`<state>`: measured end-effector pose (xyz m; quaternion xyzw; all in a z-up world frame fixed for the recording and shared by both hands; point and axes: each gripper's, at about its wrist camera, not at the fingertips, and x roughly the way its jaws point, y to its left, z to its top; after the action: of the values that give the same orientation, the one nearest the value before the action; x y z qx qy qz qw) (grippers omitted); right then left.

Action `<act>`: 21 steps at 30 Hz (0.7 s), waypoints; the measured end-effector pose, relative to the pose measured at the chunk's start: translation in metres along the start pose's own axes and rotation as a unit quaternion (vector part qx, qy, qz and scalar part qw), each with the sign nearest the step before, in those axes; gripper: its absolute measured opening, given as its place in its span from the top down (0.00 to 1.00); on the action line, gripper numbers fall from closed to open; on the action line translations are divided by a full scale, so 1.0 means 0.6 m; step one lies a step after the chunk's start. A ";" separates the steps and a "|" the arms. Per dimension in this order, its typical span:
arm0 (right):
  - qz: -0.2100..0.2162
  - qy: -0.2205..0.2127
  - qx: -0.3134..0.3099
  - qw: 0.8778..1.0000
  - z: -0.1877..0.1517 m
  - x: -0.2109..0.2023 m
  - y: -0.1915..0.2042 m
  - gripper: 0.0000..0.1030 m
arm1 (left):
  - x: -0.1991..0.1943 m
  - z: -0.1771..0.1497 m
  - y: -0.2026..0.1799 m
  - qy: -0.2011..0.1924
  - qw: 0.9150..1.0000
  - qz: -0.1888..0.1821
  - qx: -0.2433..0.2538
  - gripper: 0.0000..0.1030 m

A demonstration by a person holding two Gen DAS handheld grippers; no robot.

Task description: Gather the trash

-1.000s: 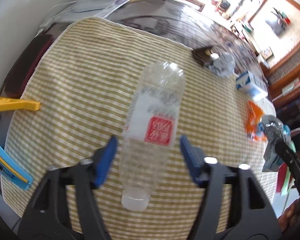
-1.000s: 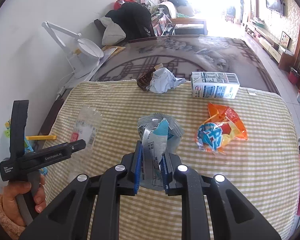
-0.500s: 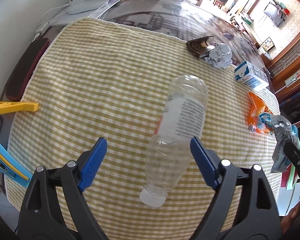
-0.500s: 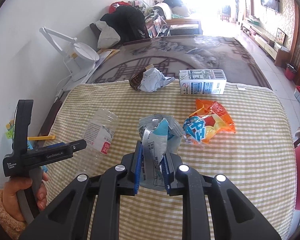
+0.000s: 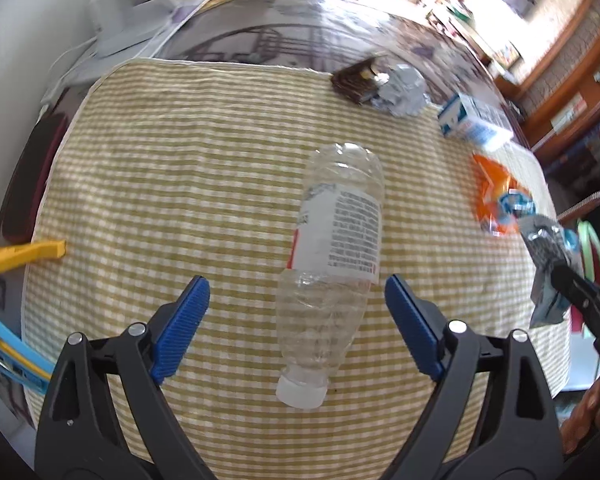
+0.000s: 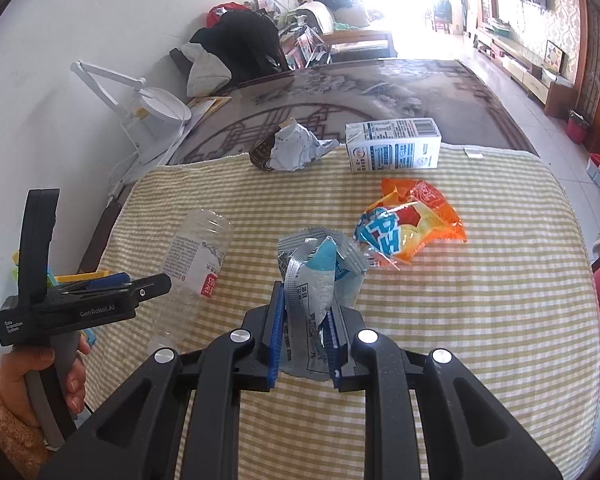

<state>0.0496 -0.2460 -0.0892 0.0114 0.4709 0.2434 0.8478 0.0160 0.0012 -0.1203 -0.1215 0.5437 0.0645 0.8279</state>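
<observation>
A clear empty plastic bottle [image 5: 332, 264] lies on the checked cloth [image 5: 180, 184], cap toward me; it also shows in the right wrist view [image 6: 196, 260]. My left gripper [image 5: 296, 320] is open, its blue pads either side of the bottle's lower half without touching it. My right gripper [image 6: 302, 332] is shut on a crumpled silver-blue wrapper [image 6: 320, 272], held above the cloth; the wrapper shows in the left wrist view [image 5: 548, 268]. An orange snack bag [image 6: 412, 228], a milk carton [image 6: 394, 150] and crumpled paper [image 6: 296, 148] lie farther back.
A brown wrapper [image 6: 262, 154] sits beside the crumpled paper. A white desk lamp [image 6: 152, 108] stands at the back left by the wall. Yellow and blue clips [image 5: 16, 258] lie at the cloth's left edge. The dark glass table [image 6: 380, 88] extends beyond the cloth.
The left gripper's jaws opened and drew back from the bottle, which rolled so its printed label faces up. The right gripper kept holding the wrapper and shifted slightly.
</observation>
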 end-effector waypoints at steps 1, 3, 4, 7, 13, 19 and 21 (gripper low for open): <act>0.000 0.001 0.002 1.000 -0.002 0.001 -0.002 0.82 | 0.004 0.000 -0.003 0.003 1.000 0.001 0.004 0.16; -0.001 0.005 0.006 1.000 -0.006 0.003 -0.003 0.82 | 0.010 0.000 -0.010 0.008 1.000 -0.003 0.008 0.16; -0.001 0.006 0.007 1.000 -0.008 0.003 -0.005 0.82 | 0.013 0.002 -0.014 0.009 1.000 -0.004 0.010 0.16; -0.003 0.010 0.010 1.000 -0.013 0.001 -0.008 0.82 | 0.022 0.008 -0.025 0.010 1.000 -0.010 0.013 0.16; -0.010 0.007 0.019 1.000 -0.020 -0.011 -0.021 0.82 | 0.050 0.018 -0.044 0.016 1.000 0.002 0.023 0.16; -0.016 -0.002 0.026 1.000 -0.021 -0.028 -0.038 0.82 | 0.071 0.022 -0.049 0.031 0.999 0.011 0.013 0.34; -0.016 -0.007 0.025 1.000 -0.020 -0.036 -0.043 0.82 | 0.073 0.023 -0.049 0.028 0.999 0.023 0.006 0.41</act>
<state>0.0406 -0.2805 -0.0852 0.0272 0.4707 0.2175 0.8546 0.0525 -0.0245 -0.1515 -0.1056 0.5695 0.0762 0.8116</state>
